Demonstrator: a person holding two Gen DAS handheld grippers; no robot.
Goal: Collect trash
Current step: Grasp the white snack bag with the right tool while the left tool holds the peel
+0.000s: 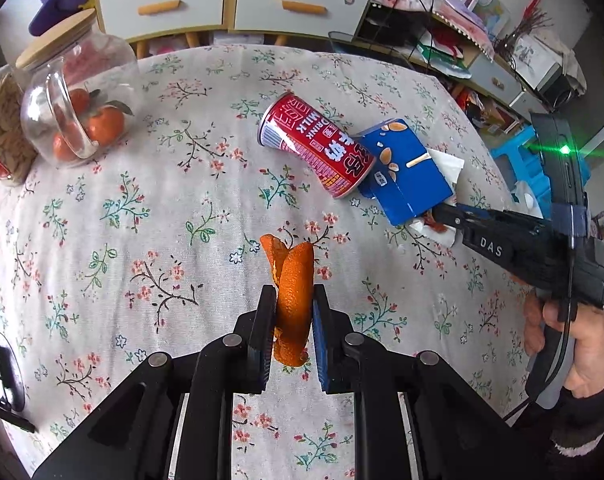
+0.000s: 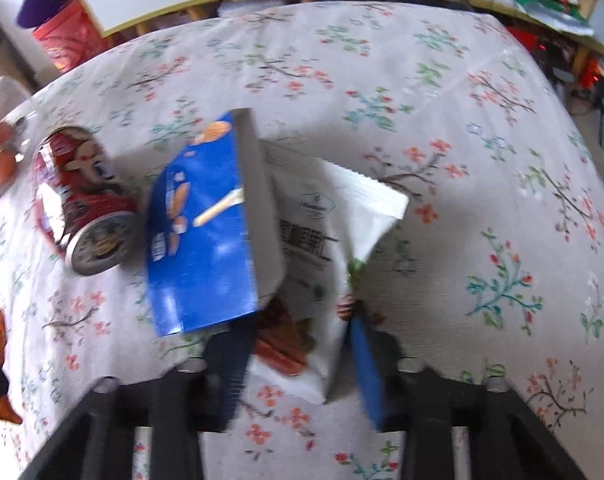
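Left gripper (image 1: 293,300) pinching orange peel (image 1: 291,280), right gripper (image 2: 297,332) straddling wrapper (image 2: 314,240)

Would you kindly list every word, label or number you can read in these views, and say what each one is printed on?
"DRINK MILK": on the red can lying on its side, in white letters.
"DAS": on the black body of the right gripper, in the left wrist view.
Large white Chinese characters on the can: visible, but I cannot read them reliably.
Blue carton: small print too small to read.
White snack wrapper: print blurred, unreadable.

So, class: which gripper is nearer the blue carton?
Right. The right gripper straddles the white wrapper tucked under the blue carton; the left gripper holds orange peel well short.
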